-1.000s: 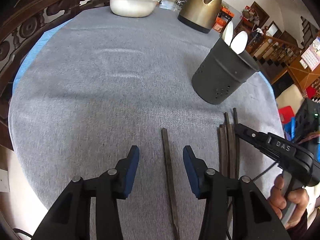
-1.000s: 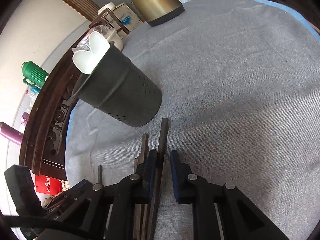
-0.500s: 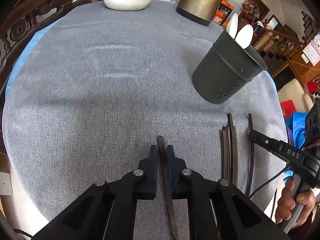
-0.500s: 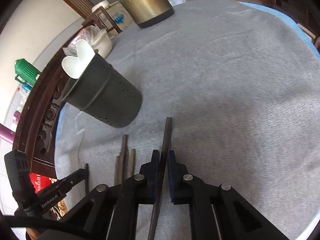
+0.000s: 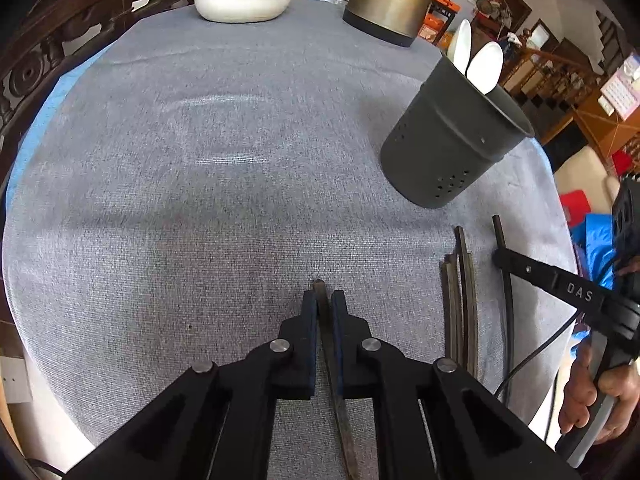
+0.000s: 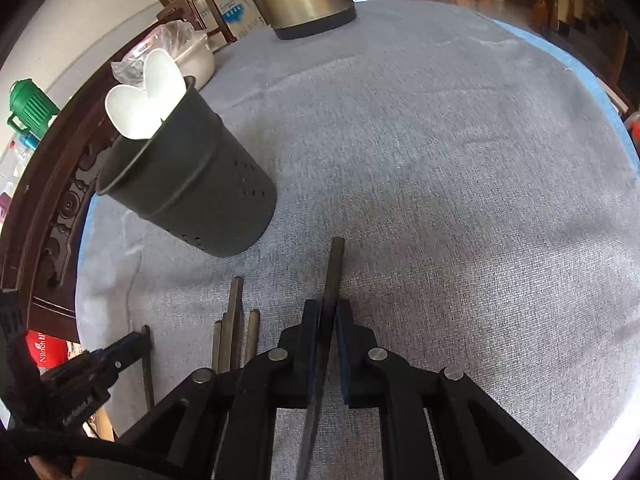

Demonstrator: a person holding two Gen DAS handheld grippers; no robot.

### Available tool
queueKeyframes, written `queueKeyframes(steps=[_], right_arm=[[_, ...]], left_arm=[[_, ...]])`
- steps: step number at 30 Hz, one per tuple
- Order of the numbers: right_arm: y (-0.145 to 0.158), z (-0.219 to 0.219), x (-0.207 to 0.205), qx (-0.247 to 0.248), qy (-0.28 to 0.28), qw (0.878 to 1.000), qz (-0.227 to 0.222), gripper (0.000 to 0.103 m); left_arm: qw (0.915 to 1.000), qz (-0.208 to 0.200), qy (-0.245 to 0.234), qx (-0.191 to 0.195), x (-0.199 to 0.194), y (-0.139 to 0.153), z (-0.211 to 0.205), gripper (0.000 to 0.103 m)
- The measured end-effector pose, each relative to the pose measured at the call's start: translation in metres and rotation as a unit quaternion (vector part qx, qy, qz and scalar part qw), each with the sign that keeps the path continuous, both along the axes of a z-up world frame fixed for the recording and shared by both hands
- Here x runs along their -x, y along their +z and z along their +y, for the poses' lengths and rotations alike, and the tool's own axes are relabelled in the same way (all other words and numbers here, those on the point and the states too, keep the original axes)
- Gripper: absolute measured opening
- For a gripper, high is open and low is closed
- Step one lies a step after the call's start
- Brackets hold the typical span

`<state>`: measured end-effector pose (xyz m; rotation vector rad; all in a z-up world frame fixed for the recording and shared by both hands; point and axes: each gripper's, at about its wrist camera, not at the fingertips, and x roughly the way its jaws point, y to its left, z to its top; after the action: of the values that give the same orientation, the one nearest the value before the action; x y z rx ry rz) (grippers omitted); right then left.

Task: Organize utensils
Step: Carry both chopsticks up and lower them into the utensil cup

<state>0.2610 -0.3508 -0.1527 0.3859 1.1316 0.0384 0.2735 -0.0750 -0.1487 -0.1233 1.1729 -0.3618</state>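
While each gripper's jaws pinch one chopstick [image 5: 322, 312], left view alone shows hand [image 5: 596, 392], right alone green jug [image 6: 30, 106].

A round table [image 5: 240, 160] covered in grey cloth, with a blue layer showing at its edges, fills both views in bright daylight. A dark carved wooden rail [image 5: 48, 56] curves along its left edge in the left wrist view. Past the far right edge lie a wooden staircase banister [image 5: 560, 68], framed pictures [image 5: 510, 6] on a pale wall, and a wall calendar [image 5: 620, 92].
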Motion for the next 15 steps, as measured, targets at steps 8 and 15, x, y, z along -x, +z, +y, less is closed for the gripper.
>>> queueKeyframes(steps=[8, 15], right_arm=[[0.038, -0.016, 0.021, -0.032, 0.000, 0.996, -0.087, 0.008], [0.074, -0.026, 0.032, -0.056, -0.014, 0.984, -0.169, 0.008]], left_arm=[[0.9982, -0.050, 0.020, 0.026, 0.004, 0.035, 0.005, 0.006], [0.9919, -0.119, 0.021, 0.041, 0.011, 0.087, 0.010, 0.006]])
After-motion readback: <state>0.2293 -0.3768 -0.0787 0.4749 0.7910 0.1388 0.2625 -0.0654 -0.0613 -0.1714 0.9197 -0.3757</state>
